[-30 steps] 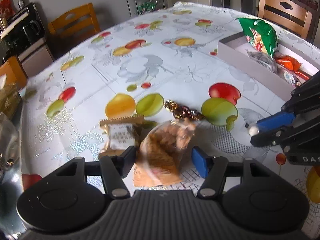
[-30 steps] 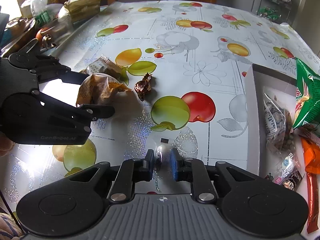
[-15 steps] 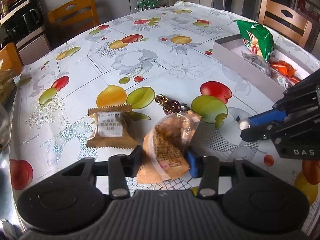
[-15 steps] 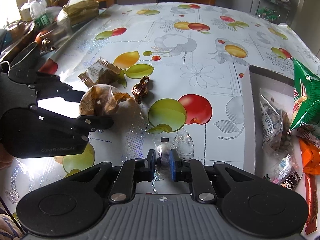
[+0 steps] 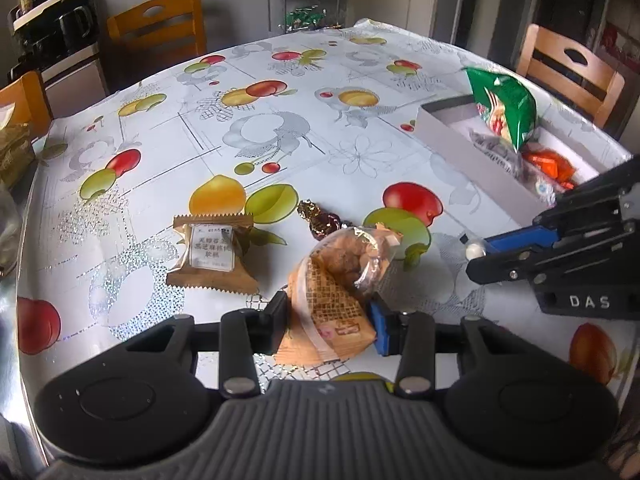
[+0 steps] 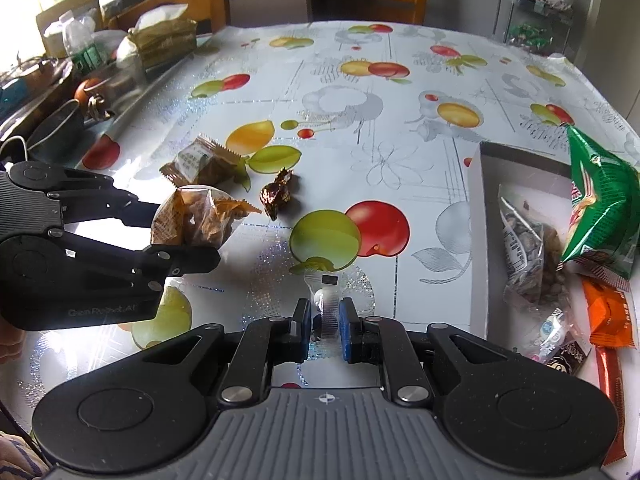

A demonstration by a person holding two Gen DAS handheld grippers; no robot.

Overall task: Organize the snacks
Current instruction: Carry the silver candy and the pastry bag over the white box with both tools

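Note:
My left gripper has its jaws closing on an orange bag of biscuits; both pads press its sides. From the right wrist view the bag sits between the left gripper's fingers, just above the tablecloth. My right gripper is shut on a small white candy in a clear wrapper, which also shows at its tip. A brown flat packet and a foil-wrapped sweet lie on the cloth ahead of the left gripper.
A white box on the right holds a green crisp bag, a clear bag of seeds and orange packets. Wooden chairs ring the fruit-print table. Clutter lines the left edge.
The left jaws have narrowed from wide apart onto the orange bag, and the wrist has rolled slightly. The right gripper has kept still with the candy in it.

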